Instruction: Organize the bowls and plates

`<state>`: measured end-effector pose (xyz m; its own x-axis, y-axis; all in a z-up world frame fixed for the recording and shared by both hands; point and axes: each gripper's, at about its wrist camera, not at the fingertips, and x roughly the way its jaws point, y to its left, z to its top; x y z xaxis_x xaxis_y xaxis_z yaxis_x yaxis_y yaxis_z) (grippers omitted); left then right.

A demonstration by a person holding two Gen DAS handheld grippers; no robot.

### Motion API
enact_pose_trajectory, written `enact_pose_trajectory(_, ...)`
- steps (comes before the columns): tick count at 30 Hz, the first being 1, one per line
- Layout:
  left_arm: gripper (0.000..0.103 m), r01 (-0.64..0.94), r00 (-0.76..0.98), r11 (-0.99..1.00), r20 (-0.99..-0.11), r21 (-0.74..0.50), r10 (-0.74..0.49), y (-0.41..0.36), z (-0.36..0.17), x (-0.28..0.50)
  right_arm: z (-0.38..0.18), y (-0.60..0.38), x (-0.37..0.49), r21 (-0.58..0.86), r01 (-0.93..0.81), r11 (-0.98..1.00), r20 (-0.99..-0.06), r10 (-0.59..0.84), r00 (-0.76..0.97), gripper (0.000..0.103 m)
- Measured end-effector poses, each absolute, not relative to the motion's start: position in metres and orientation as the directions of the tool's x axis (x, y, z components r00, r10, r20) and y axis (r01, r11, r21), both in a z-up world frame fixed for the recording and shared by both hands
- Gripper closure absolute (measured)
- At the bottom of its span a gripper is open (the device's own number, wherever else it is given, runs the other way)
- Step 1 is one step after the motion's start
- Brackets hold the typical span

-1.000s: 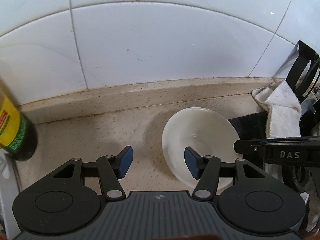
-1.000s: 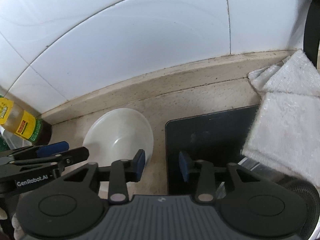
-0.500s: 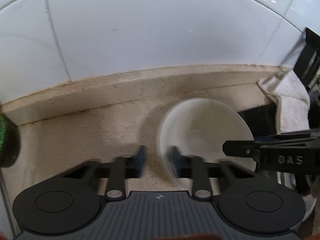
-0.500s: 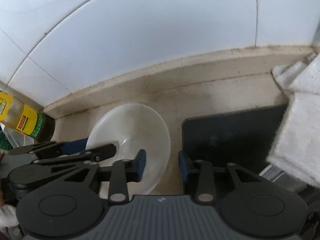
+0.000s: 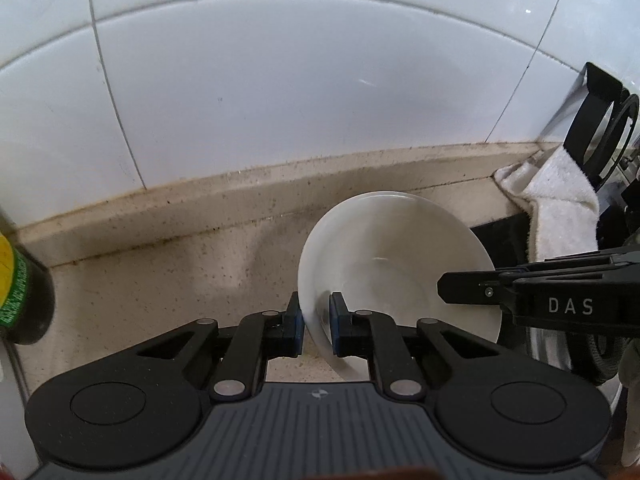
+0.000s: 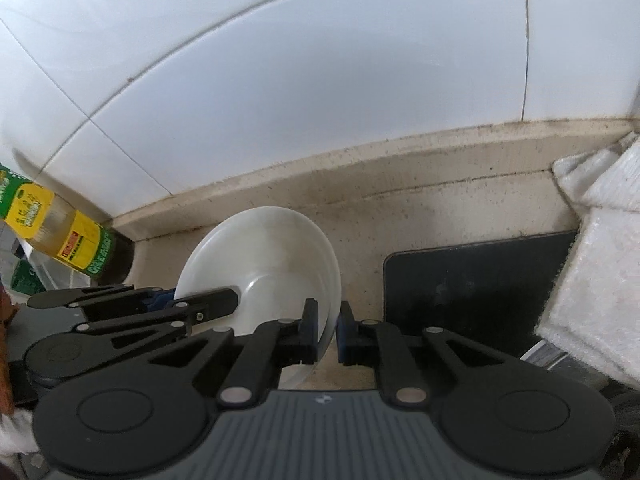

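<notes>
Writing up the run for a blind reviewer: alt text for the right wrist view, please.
The right gripper is shut on the right rim of a white bowl on a beige counter; the left gripper grips the opposite rim. A black mat and white towel lie right, an oil bottle left.

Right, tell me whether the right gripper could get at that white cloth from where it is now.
Probably not as things stand. The right gripper is shut on the white bowl's rim, as is the left gripper, so its jaws are taken. The white cloth lies uncovered to its right; it would have to let go first.
</notes>
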<state>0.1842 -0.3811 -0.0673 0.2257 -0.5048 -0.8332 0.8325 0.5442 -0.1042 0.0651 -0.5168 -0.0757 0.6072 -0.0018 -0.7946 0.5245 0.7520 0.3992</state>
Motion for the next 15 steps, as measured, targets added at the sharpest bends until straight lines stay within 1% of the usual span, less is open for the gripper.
enact_pose_trajectory(15, 0.084, 0.822, 0.303, 0.566, -0.794, -0.062, -0.527, -0.356, -0.025, 0.164, -0.03, -0.493, 0.055, 0.379, 0.477, 0.793, -0.759, -0.028, 0.65, 0.091)
